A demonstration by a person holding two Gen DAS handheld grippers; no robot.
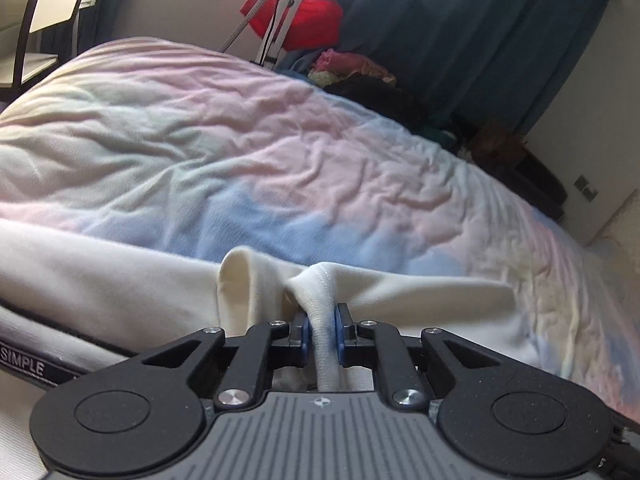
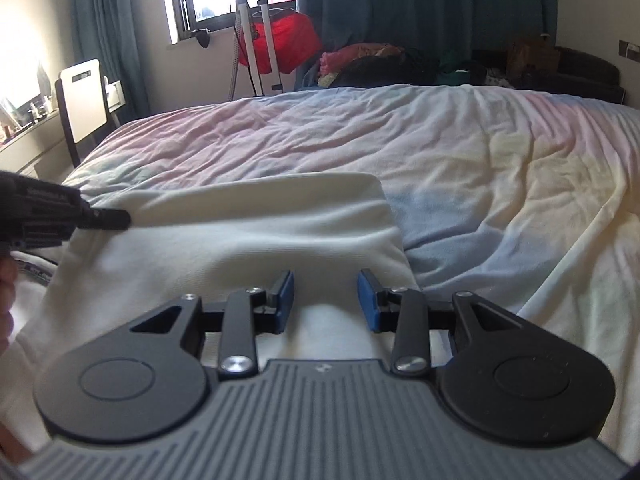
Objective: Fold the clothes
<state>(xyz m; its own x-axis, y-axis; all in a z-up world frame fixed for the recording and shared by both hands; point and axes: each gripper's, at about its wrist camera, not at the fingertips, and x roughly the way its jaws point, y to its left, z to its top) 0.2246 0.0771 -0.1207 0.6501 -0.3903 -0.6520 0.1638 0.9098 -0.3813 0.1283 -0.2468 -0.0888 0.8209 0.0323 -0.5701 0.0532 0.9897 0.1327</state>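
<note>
A cream white garment (image 2: 248, 236) lies on the bed, partly folded over itself, and also shows in the left wrist view (image 1: 120, 280). My left gripper (image 1: 323, 330) is shut on a bunched hem of this garment and holds it just above the bed. It also shows in the right wrist view (image 2: 108, 218) at the garment's left edge. My right gripper (image 2: 326, 300) is open and empty, low over the garment's near right part. A black band with the word SIMPLE (image 1: 24, 364) lies at the lower left of the left wrist view.
The bed has a wrinkled pastel sheet (image 2: 460, 152). Beyond it are a pile of clothes (image 2: 360, 60), a red bag (image 2: 288, 40) on a metal stand, dark curtains, a window and a chair (image 2: 82, 100) at the left.
</note>
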